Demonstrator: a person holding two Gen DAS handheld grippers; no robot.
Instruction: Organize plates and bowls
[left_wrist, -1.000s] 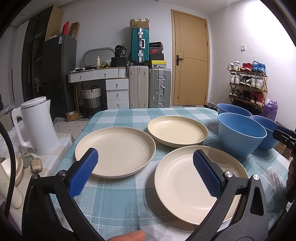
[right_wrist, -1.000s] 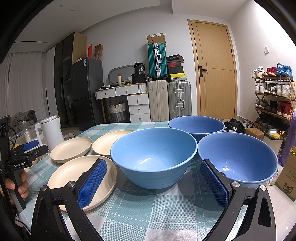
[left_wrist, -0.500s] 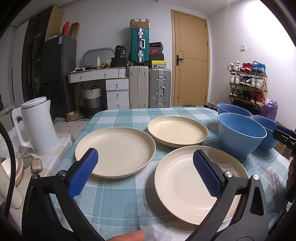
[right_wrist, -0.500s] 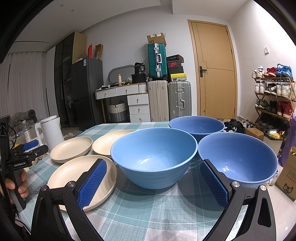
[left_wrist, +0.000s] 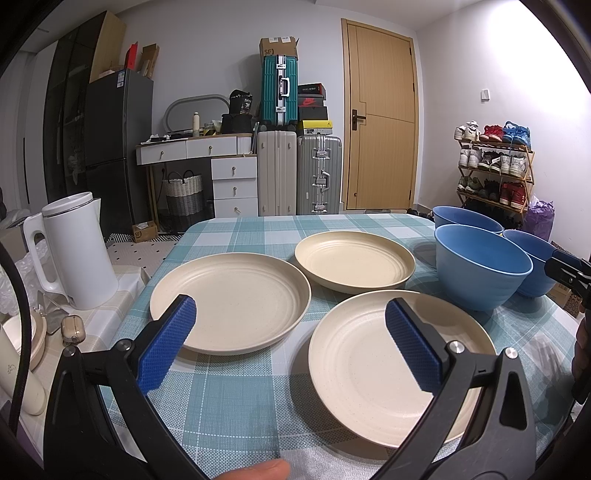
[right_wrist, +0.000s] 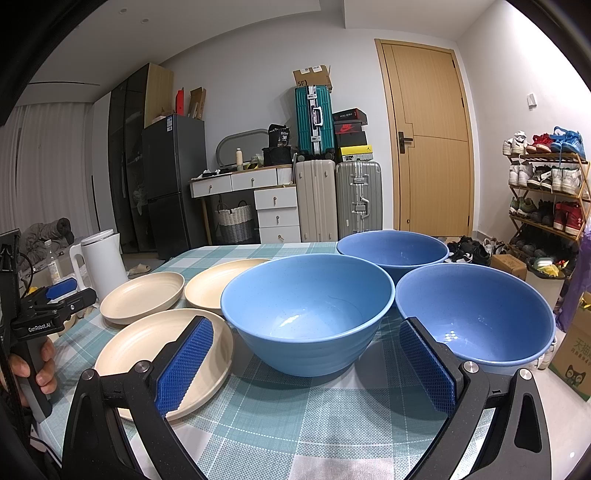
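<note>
Three cream plates lie apart on the checked tablecloth: a left plate (left_wrist: 229, 299), a far plate (left_wrist: 352, 260) and a near plate (left_wrist: 373, 354). Three blue bowls stand to their right: a near bowl (right_wrist: 306, 310), a right bowl (right_wrist: 476, 317) and a far bowl (right_wrist: 393, 251). My left gripper (left_wrist: 290, 341) is open and empty, above the near edges of the left and near plates. My right gripper (right_wrist: 304, 365) is open and empty, just in front of the near bowl. The left gripper also shows in the right wrist view (right_wrist: 55, 295).
A white kettle (left_wrist: 70, 251) stands on a side surface left of the table. The tablecloth (left_wrist: 236, 398) reaches the near edge. Suitcases (left_wrist: 299, 173), a desk with drawers and a shoe rack (left_wrist: 495, 166) stand behind the table.
</note>
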